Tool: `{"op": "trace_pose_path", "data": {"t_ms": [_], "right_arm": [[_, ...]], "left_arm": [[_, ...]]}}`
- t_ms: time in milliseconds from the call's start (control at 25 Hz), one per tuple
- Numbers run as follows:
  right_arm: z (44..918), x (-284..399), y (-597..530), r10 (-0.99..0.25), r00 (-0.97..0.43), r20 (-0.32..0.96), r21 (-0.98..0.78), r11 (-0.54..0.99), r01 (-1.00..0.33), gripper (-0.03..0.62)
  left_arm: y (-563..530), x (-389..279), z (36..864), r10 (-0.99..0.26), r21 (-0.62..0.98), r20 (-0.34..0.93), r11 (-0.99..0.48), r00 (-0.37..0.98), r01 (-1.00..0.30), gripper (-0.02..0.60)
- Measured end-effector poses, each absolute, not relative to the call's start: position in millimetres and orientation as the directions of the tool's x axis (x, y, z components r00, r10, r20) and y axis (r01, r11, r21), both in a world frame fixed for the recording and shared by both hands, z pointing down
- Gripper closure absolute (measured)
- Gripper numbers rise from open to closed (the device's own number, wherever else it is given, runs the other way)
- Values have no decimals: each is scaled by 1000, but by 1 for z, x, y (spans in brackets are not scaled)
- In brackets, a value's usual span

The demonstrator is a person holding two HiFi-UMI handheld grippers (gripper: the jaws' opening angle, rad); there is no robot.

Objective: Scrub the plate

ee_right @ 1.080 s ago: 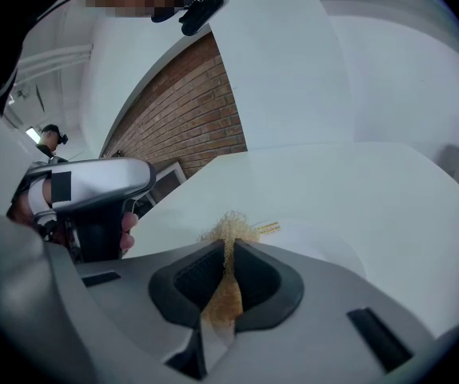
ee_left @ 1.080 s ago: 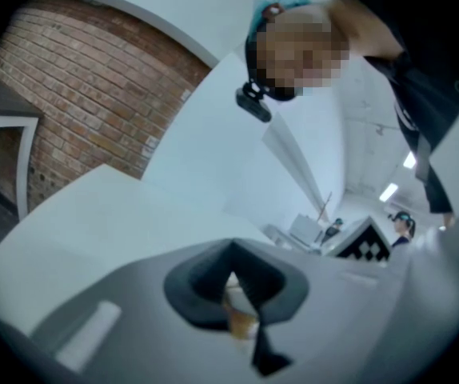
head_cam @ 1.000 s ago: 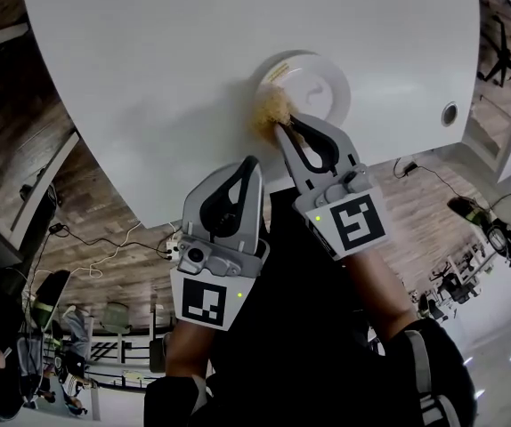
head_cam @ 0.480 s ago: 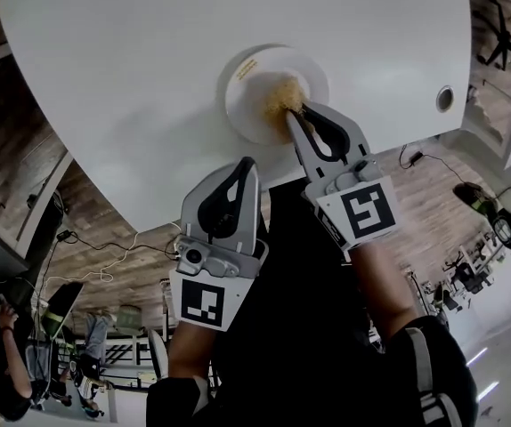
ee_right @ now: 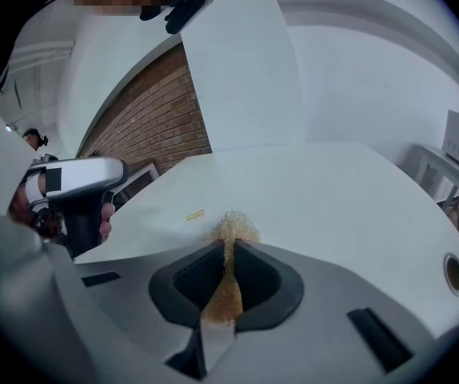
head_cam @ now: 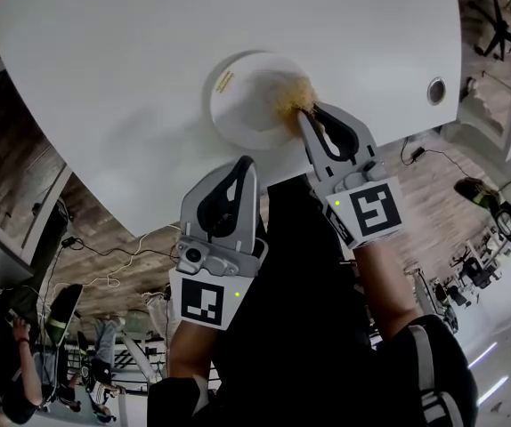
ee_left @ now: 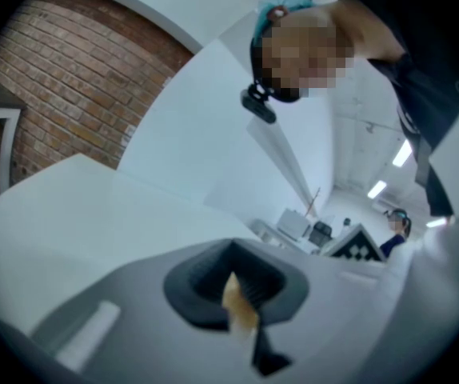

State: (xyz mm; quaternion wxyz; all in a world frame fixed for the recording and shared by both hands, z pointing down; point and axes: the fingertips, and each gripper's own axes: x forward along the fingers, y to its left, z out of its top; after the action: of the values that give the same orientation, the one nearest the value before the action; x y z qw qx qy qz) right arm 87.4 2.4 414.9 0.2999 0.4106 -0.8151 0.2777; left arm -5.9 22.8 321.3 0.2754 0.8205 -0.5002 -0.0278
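A white plate (head_cam: 242,105) with a small yellow label lies on the white table (head_cam: 104,78). My right gripper (head_cam: 304,114) is shut on a golden wire scrubber (head_cam: 296,96), which presses on the right part of the plate. In the right gripper view the scrubber (ee_right: 231,232) bulges out past the jaws of that gripper (ee_right: 229,250), and the plate barely stands out from the table. My left gripper (head_cam: 242,165) hangs back at the table's near edge, off the plate, jaws together. In its own view the left gripper (ee_left: 233,282) shows only a thin tan sliver between the jaws.
A round cable hole (head_cam: 436,90) sits in the table at the far right, also in the right gripper view as the hole (ee_right: 454,272). Wood floor, cables and other people lie beyond the table edge. A brick wall (ee_right: 153,126) stands behind.
My right gripper has dragged the scrubber across the plate, from its left rim to its right part. The left gripper has stayed where it was.
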Motion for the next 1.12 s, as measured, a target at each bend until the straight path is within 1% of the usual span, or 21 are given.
{"op": "trace_pose_path", "data": {"t_ms": [40, 240, 440, 840, 1120], "right_arm": [[416, 88, 5, -492, -475, 729, -206, 504, -839, 562], [416, 83, 8, -506, -500, 703, -217, 517, -828, 561], [417, 73, 14, -492, -528, 692, -230, 544, -807, 560], [420, 37, 23, -456, -563, 689, -273, 556, -785, 562], [417, 12, 26, -430, -597, 677, -284, 596, -751, 562]], "left_arm": [[23, -5, 321, -836, 481, 228, -349, 499, -804, 578], [20, -6, 321, -838, 483, 227, -346, 497, -804, 578], [24, -11, 321, -842, 486, 229, -336, 489, -807, 578], [30, -38, 326, -855, 491, 229, -311, 465, -814, 578], [32, -49, 323, -865, 493, 225, -297, 449, -818, 578]]}}
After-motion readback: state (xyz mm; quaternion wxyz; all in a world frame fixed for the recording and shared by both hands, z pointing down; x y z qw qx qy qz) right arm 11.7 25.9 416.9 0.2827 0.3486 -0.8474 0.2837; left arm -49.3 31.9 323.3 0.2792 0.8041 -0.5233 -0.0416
